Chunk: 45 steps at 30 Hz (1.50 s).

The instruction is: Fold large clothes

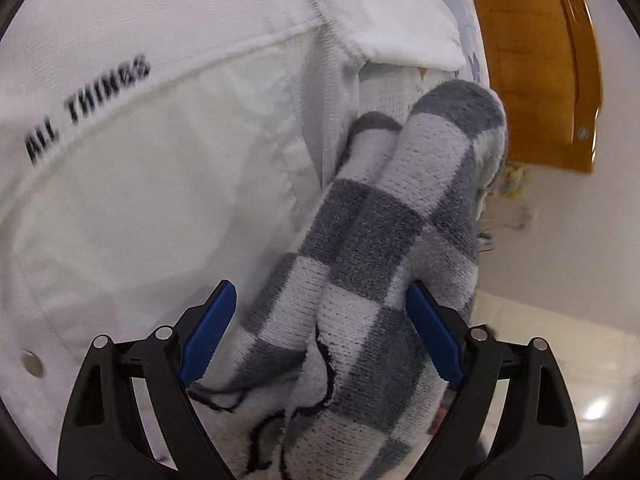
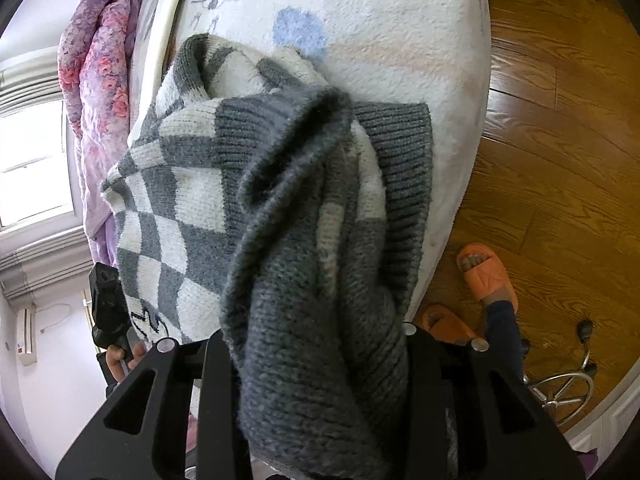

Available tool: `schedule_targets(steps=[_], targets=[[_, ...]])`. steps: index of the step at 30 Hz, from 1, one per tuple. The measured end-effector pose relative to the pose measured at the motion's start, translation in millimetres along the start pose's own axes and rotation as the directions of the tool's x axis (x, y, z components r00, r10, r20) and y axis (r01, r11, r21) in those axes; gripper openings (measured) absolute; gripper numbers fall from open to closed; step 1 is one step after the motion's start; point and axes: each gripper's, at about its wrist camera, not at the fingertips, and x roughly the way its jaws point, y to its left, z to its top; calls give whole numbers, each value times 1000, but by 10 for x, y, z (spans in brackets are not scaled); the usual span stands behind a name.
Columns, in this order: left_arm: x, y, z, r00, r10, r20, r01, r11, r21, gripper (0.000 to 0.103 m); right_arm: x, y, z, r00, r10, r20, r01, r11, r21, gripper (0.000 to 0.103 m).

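The grey-and-white checked sweater point(image 2: 180, 208) lies crumpled on the bed. In the right wrist view my right gripper point(image 2: 316, 344) is shut on a bunched fold of its dark grey knit, which drapes over the fingers and hides their tips. In the left wrist view my left gripper point(image 1: 320, 320) stands wide open, and a rolled part of the sweater point(image 1: 372, 240) runs between its blue pads point(image 1: 208, 332) without being pinched. The right wrist view also shows the left gripper point(image 2: 106, 304), held by a hand at the sweater's left edge.
A white garment point(image 1: 140, 160) lettered "ALL THINGS" fills the left of the left wrist view. The bed carries a white fleece blanket point(image 2: 400, 40) and a purple floral quilt point(image 2: 100, 80). The person's feet in orange slippers point(image 2: 484, 276) and a chair base point(image 2: 568, 388) are on the wooden floor.
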Motion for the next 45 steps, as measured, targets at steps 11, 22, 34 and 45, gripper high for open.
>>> schedule_targets(steps=[11, 22, 34, 45], targets=[[-118, -141, -178, 1000, 11, 24, -13, 998, 59, 86, 26, 43, 23, 999, -35, 6, 35, 999, -4, 32], [191, -153, -149, 994, 102, -34, -101, 994, 35, 90, 66, 111, 47, 998, -66, 5, 66, 998, -6, 34], [419, -606, -177, 967, 251, 55, -256, 949, 182, 69, 107, 242, 43, 993, -120, 6, 120, 993, -7, 35], [488, -768, -306, 950, 289, 120, -310, 924, 226, 57, 112, 279, 56, 991, -135, 14, 136, 991, -14, 35]])
